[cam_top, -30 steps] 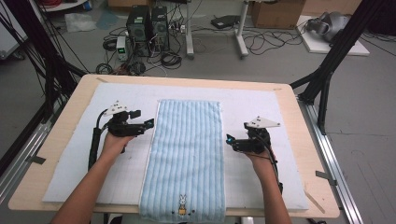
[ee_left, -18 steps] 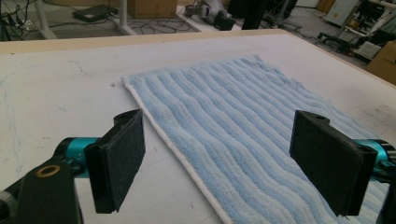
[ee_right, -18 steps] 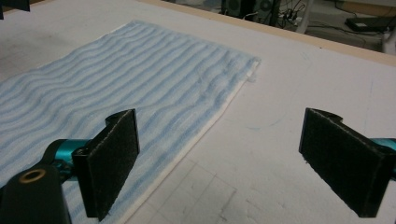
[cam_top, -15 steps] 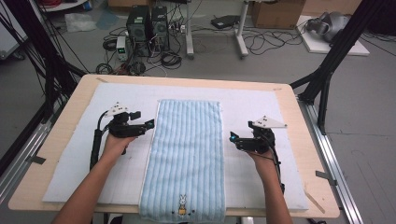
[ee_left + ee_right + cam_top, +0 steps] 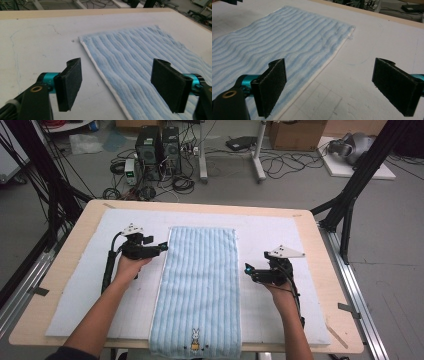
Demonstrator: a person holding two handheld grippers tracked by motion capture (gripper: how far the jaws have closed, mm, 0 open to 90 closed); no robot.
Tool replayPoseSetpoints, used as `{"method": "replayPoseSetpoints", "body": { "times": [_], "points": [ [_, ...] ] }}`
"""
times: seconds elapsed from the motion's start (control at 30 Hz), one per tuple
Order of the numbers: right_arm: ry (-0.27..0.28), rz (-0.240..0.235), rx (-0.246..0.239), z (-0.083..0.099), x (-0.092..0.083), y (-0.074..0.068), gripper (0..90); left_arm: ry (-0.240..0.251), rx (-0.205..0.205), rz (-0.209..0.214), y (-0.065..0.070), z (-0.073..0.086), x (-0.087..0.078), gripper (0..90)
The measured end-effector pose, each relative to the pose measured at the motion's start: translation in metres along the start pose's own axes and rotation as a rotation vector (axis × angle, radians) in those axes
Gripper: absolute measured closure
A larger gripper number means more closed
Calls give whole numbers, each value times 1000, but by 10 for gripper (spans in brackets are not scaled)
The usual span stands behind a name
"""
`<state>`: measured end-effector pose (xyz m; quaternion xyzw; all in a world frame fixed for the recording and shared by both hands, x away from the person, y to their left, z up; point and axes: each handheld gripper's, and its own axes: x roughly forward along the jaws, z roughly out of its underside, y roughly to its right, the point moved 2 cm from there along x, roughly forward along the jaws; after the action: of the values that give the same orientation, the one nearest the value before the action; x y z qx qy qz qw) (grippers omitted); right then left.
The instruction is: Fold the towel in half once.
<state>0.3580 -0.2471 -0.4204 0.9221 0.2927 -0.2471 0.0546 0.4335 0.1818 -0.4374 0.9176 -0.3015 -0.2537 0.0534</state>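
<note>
A light blue striped towel (image 5: 200, 285) lies flat down the middle of the white mat (image 5: 80, 285), with a small rabbit emblem (image 5: 194, 339) at its near end, which hangs over the table's front edge. My left gripper (image 5: 162, 247) is open at the towel's left edge, near the far end. In the left gripper view its jaws straddle the towel's white hem (image 5: 105, 80), empty. My right gripper (image 5: 247, 269) is open just off the towel's right edge, about midway along. The right gripper view shows the towel (image 5: 274, 42) and its far corner (image 5: 350, 31) ahead, nothing between the pads.
The mat covers a wooden table (image 5: 330, 265). Black frame legs (image 5: 350, 195) stand at the table's right and left. Computer towers (image 5: 155, 150), cables and boxes sit on the floor beyond the far edge.
My right gripper has drawn back toward the near side and slightly right of the towel's edge. The left gripper has hardly moved. The towel lies as before.
</note>
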Motion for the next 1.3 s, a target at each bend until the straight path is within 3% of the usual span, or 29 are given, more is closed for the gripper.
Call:
{"method": "replayPoseSetpoints", "body": {
  "times": [0.1, 0.43, 0.6, 0.77, 0.93, 1.07, 1.3],
  "points": [
    [4, 0, 4, 0, -1, 1, 115, -64, -13, -33, -2, 4, 12, 338],
    [-1, 2, 23, 3, 0, 6, 115, -126, 46, -88, 6, 5, 37, 393],
    [-7, -1, 28, 4, 1, 6, 115, -183, 119, -126, 9, 10, 42, 469],
    [-15, -3, 20, 5, 3, 5, 115, -194, 183, -117, 13, 11, 42, 652],
    [-30, -4, 19, 6, 6, 3, 115, -195, 166, -88, 13, 11, 42, 834],
    [-51, -7, 44, 7, 12, 2, 115, -194, 147, -79, 12, 12, 41, 855],
    [-89, -17, 27, 9, 27, -4, 115, -192, 131, -77, 11, 12, 41, 855]
  ]
}}
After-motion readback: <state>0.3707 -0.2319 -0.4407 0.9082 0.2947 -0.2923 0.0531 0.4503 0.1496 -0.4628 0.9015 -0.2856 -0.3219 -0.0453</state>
